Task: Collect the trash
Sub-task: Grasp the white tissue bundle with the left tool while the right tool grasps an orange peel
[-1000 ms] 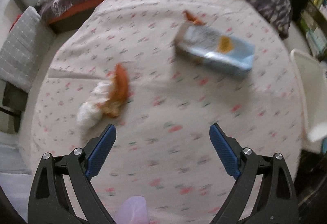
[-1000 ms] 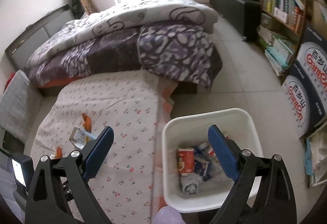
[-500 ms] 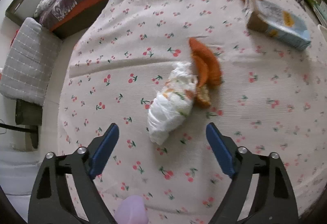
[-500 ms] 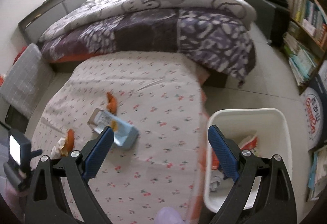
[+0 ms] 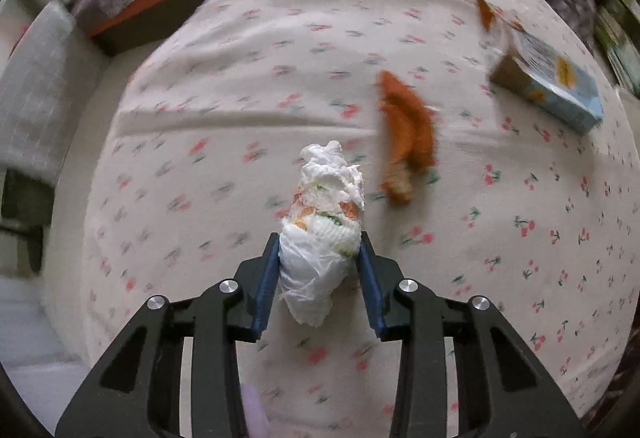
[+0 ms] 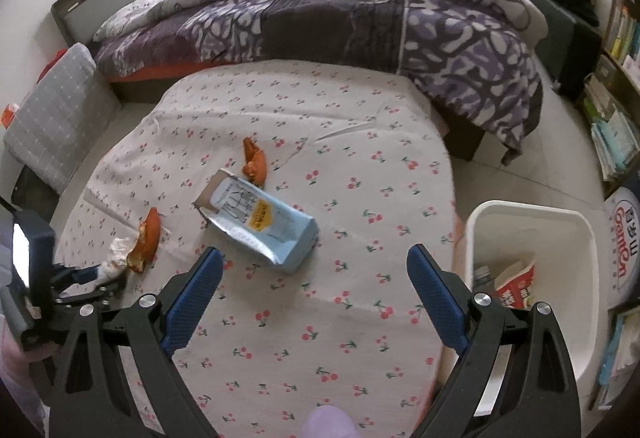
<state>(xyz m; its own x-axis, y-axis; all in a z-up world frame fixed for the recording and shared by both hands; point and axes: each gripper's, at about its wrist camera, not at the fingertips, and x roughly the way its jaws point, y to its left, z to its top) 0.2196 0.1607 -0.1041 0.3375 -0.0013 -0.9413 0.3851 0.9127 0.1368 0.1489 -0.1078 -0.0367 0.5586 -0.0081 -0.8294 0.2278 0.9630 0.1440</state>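
1. The left gripper [image 5: 319, 254] is clamped on the crumpled white tissue wad [image 5: 324, 226] above the cherry-print sheet [image 5: 200, 98].
2. Light, soft, compressible; hold mid-body.
3. The right gripper [image 6: 314, 278] has its jaws wide apart, holding nothing.

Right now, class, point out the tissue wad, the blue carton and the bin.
tissue wad [image 5: 320, 258]: left wrist view, its middle between the fingers.
blue carton [image 6: 260, 222]: right wrist view, its printed top face.
bin [image 6: 528, 210]: right wrist view, its far rim.

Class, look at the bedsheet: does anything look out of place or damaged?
Yes. Orange peels and a blue carton, torn open at one end, litter the sheet. The left gripper pinches a crumpled tissue wad.
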